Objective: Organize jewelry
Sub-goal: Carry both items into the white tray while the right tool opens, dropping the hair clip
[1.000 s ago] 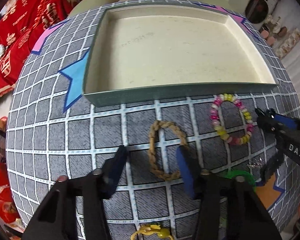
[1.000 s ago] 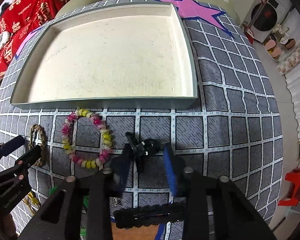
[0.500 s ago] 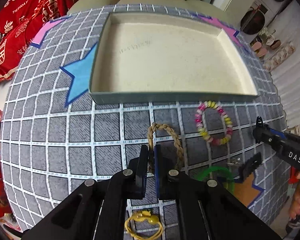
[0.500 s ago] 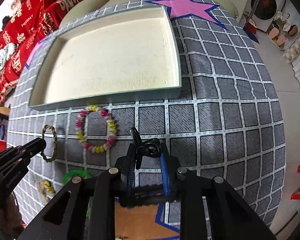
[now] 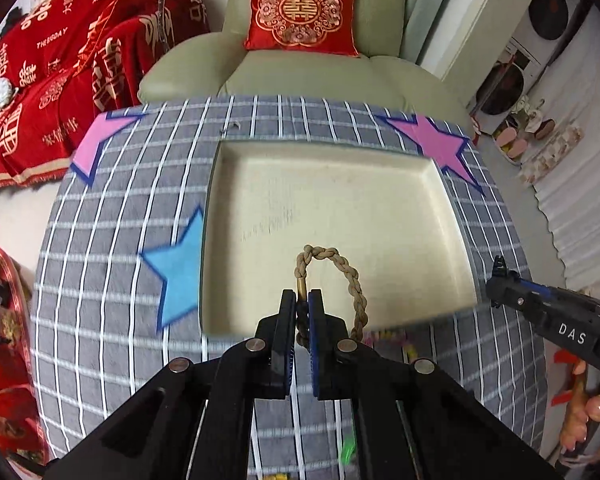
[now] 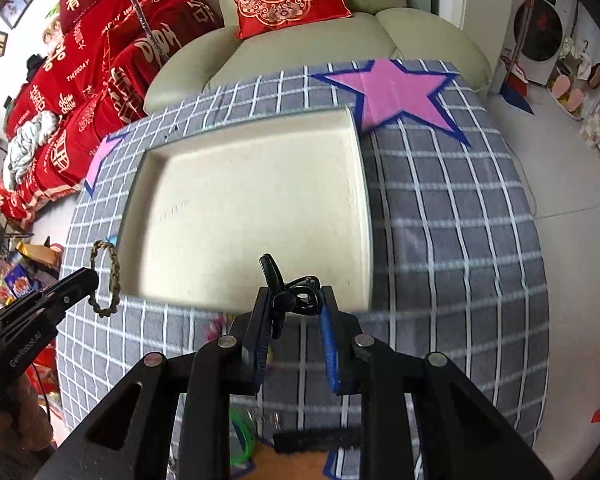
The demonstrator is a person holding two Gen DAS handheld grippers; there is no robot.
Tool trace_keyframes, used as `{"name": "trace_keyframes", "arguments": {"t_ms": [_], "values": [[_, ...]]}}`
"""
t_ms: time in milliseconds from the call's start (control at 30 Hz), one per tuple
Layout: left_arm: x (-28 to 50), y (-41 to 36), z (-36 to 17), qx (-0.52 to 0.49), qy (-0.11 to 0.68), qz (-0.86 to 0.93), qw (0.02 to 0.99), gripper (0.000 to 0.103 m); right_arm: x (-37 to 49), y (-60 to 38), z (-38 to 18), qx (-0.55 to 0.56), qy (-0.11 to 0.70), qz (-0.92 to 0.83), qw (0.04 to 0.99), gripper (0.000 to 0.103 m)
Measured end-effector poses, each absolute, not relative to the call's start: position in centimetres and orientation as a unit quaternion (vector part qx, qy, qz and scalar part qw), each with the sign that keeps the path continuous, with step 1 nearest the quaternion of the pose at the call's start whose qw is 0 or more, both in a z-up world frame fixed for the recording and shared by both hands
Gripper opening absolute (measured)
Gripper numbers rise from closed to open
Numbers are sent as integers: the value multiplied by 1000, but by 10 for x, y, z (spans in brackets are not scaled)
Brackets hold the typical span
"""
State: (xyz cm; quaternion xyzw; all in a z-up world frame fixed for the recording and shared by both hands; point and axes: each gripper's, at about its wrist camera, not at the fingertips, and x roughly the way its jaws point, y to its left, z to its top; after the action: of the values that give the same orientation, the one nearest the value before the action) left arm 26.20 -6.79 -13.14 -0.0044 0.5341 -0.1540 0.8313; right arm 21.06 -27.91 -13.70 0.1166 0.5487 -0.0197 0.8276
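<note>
Now my left claw (image 5: 302, 312) pinches the braided bracelet (image 5: 340, 276), my right claw (image 6: 292, 316) the black clip (image 6: 290, 294); the cream tray (image 5: 452, 216) fills mid-frame, just ahead of both.

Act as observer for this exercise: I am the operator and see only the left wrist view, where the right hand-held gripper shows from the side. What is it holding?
Observer: The right hand-held gripper is shut on a small black clip, held clear of the cloth.
Operator: Where does the clip sit against the tray?
Observer: In the right wrist view it shows in front of the tray's near edge, towards its right corner.
Operator: Is anything lying under that gripper?
Observer: A black bristly strip lies on the table at the bottom of that view, with a green ring to its left.
</note>
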Motion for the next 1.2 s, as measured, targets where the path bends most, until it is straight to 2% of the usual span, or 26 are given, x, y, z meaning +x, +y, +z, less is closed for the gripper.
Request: {"name": "trace_keyframes", "arguments": {"t_ms": [533, 833, 1067, 1100, 1167, 1200], "values": [[341, -103, -189, 7, 557, -105, 824, 14, 312, -280, -187, 99, 574, 1, 813, 25], [354, -110, -220, 29, 575, -90, 813, 14, 336, -280, -217, 89, 588, -5, 804, 25], [354, -112, -223, 55, 572, -71, 815, 14, 335, -277, -218, 71, 584, -6, 808, 26], [354, -112, -223, 55, 575, -68, 814, 14, 335, -277, -218, 72, 585, -6, 808, 28], [354, -110, -222, 48, 576, -69, 813, 14, 336, -276, -218, 76, 586, -4, 807, 45], [354, -109, -220, 45, 576, -70, 813, 14, 336, -275, -218, 78, 588, -4, 805, 60]]}}
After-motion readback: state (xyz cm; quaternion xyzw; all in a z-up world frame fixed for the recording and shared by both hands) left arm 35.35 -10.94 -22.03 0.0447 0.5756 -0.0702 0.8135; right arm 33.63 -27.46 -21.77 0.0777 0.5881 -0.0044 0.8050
